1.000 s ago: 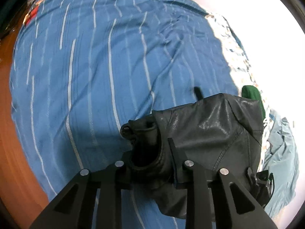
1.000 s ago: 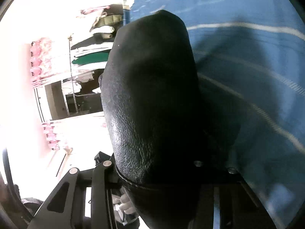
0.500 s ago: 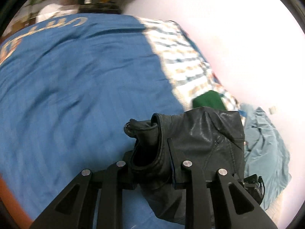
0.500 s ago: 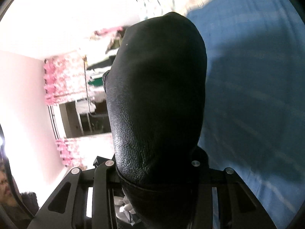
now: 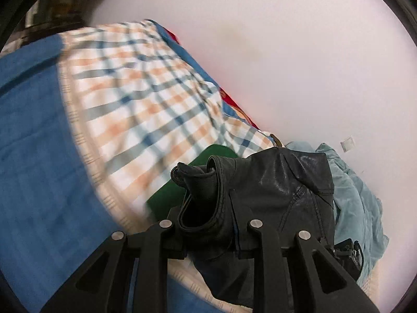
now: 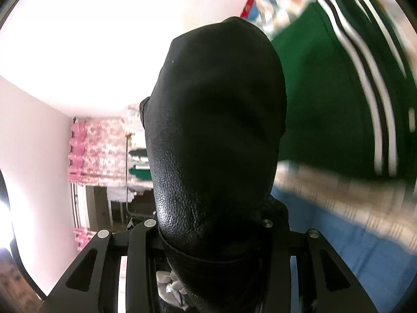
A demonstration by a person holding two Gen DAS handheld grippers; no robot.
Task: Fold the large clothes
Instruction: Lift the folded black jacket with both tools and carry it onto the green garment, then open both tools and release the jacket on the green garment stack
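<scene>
1. A blue blanket and checked sheet cover the bed beside a pale wall.
2. Both tongs, left gripper and right gripper, clamp the black leather jacket above a green garment.

— Can any writing, brand or number be read anywhere in the two views?

— None. The black leather garment shows only seams and grain, with no tag or print on it.

— And the green garment on the far right?

— It carries white stripes, blurred, but no letters or logo that can be made out.

— The checked cloth and the blue blanket?

— Pattern and plain colour only; no text stands on either.
</scene>
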